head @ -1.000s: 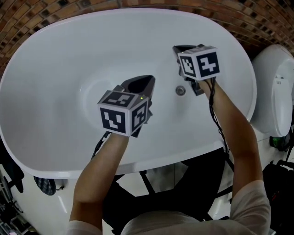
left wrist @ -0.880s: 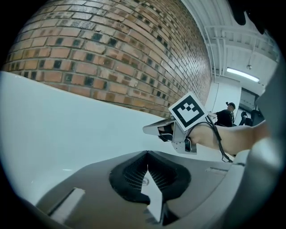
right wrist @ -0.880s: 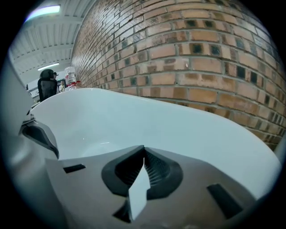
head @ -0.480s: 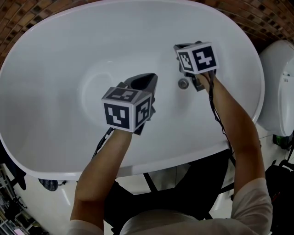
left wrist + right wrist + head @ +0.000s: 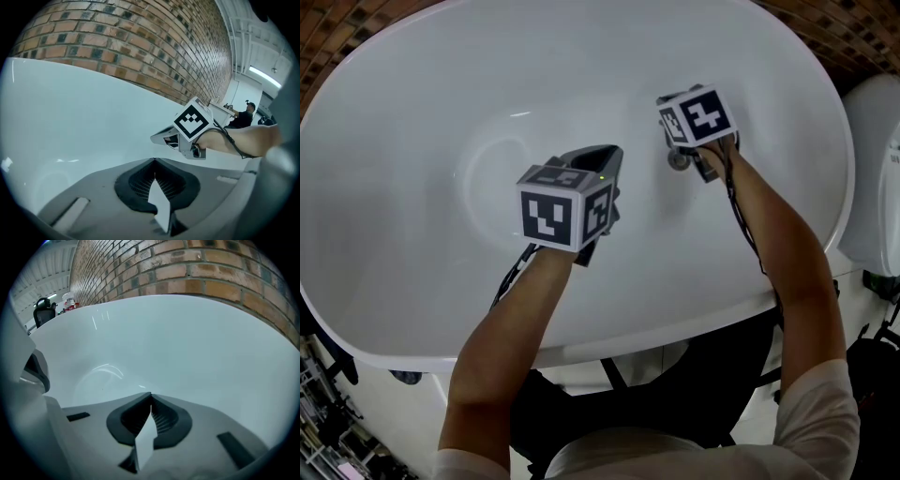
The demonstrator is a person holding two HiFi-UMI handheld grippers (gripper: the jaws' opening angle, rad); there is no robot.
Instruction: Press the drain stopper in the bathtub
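Note:
The white oval bathtub (image 5: 412, 272) fills the head view. Its round metal drain stopper (image 5: 678, 159) sits on the tub floor at the right, half covered by my right gripper (image 5: 666, 99). That gripper is shut on nothing, hovers right over the stopper and points toward the far wall. My left gripper (image 5: 605, 153) hangs shut and empty over the tub's middle, left of the stopper. In the left gripper view the left gripper's jaws (image 5: 153, 160) meet, and the right gripper (image 5: 158, 137) shows ahead. The right gripper (image 5: 150, 394) sees only tub wall; the stopper is hidden there.
A brick wall (image 5: 140, 42) runs behind the tub. A white fixture (image 5: 874, 178) stands beyond the tub's right end. Dark bags and cables lie on the floor at the lower right (image 5: 872, 366). A person (image 5: 243, 115) sits far off in the room.
My right gripper has shifted closer over the drain stopper, which is now partly covered by it. The left gripper has held its place; the head view has tilted slightly.

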